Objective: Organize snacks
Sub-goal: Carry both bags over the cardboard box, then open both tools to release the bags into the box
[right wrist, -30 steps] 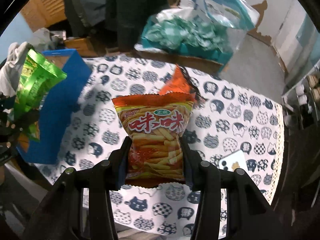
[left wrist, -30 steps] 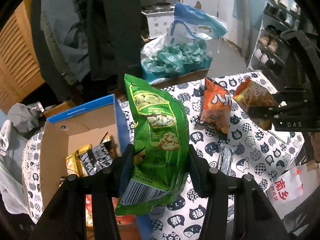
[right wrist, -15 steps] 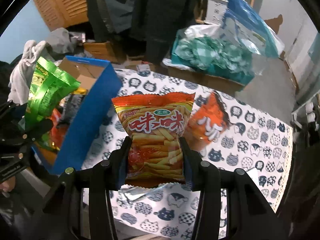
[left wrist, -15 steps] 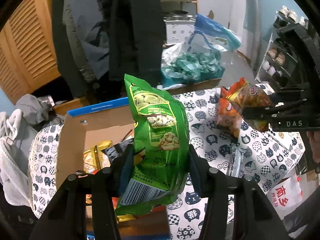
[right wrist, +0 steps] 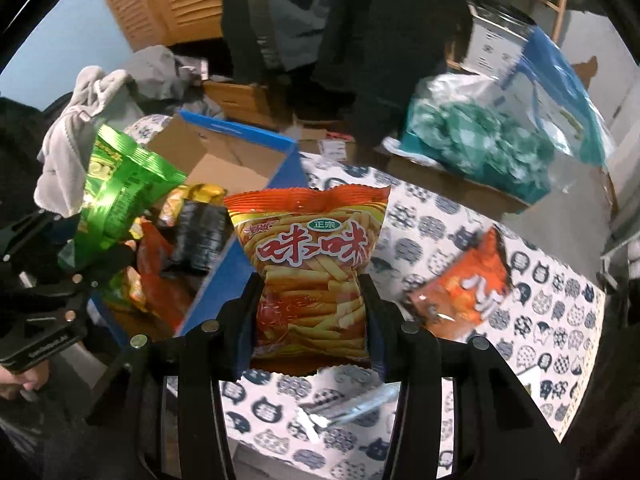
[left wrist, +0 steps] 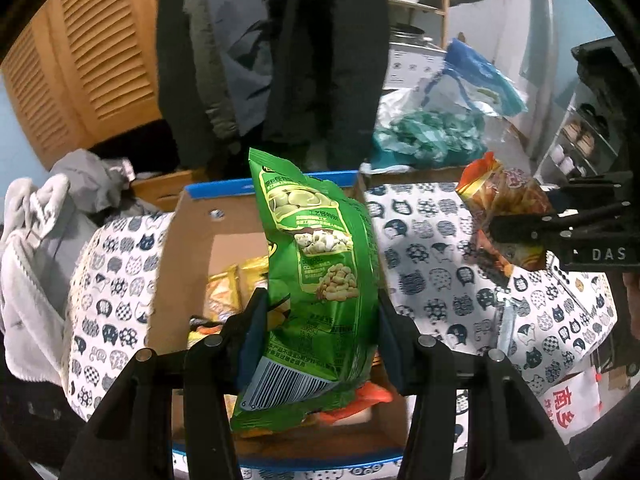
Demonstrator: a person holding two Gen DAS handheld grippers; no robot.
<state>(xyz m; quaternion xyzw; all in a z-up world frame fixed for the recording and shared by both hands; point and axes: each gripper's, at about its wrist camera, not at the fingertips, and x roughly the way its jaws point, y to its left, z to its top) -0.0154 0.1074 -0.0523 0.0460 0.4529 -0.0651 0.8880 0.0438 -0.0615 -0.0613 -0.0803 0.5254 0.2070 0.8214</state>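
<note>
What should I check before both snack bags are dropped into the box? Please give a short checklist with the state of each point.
1. Left gripper clamps the green bag: ok.
2. Right gripper clamps the orange stick-snack bag: ok.
3. Green bag over the open cardboard box: ok.
4. Orange stick-snack bag over the box: not ok, it hangs beside the blue wall.
5. Free room inside among the packets: cannot tell.
6. Last bag on the tablecloth collected: not ok.
</note>
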